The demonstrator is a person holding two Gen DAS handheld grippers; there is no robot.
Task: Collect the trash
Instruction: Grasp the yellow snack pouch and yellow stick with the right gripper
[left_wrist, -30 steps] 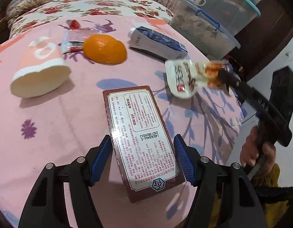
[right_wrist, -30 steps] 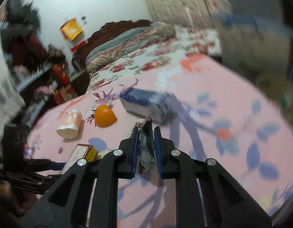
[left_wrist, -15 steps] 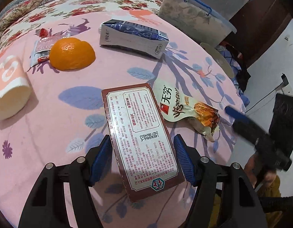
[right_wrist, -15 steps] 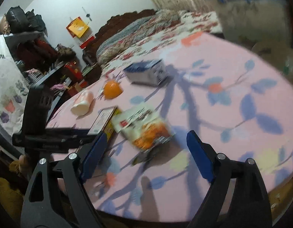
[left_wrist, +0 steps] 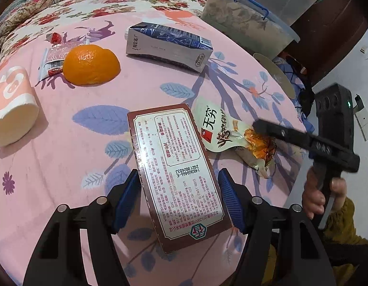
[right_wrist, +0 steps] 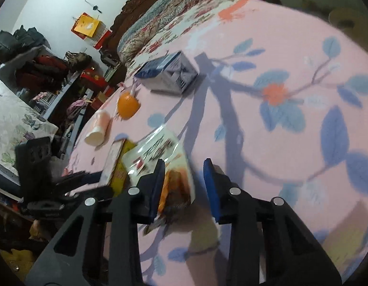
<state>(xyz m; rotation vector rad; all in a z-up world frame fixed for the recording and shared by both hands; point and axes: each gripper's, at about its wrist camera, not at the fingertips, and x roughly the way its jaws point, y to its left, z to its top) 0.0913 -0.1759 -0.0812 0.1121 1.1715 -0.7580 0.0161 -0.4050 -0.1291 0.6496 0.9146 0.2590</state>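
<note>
My left gripper [left_wrist: 179, 188] is shut on a brown printed box [left_wrist: 174, 166], held flat just above the pink tablecloth [left_wrist: 64, 155]. To its right a white and orange snack wrapper [left_wrist: 222, 133] lies on the cloth. In the right wrist view that snack wrapper [right_wrist: 169, 157] lies between the pads of my right gripper [right_wrist: 184, 164]. Its jaws are closing: the left pad overlaps the wrapper, while the right pad still stands clear of it. From the left wrist view the right gripper [left_wrist: 260, 127] reaches the wrapper's orange end, with a hand on its grip.
On the cloth behind lie a half orange [left_wrist: 91, 64], a blue and white milk carton [left_wrist: 169, 45], a tipped pink paper cup [left_wrist: 12, 109] and a small red and white wrapper [left_wrist: 53, 59]. Lidded storage bins [left_wrist: 250, 23] stand beyond the table's far right edge.
The right gripper let the snack wrapper drop onto the cloth, opened wide, then sank around it with narrower jaws. The left gripper shifted with the box, then held still.
</note>
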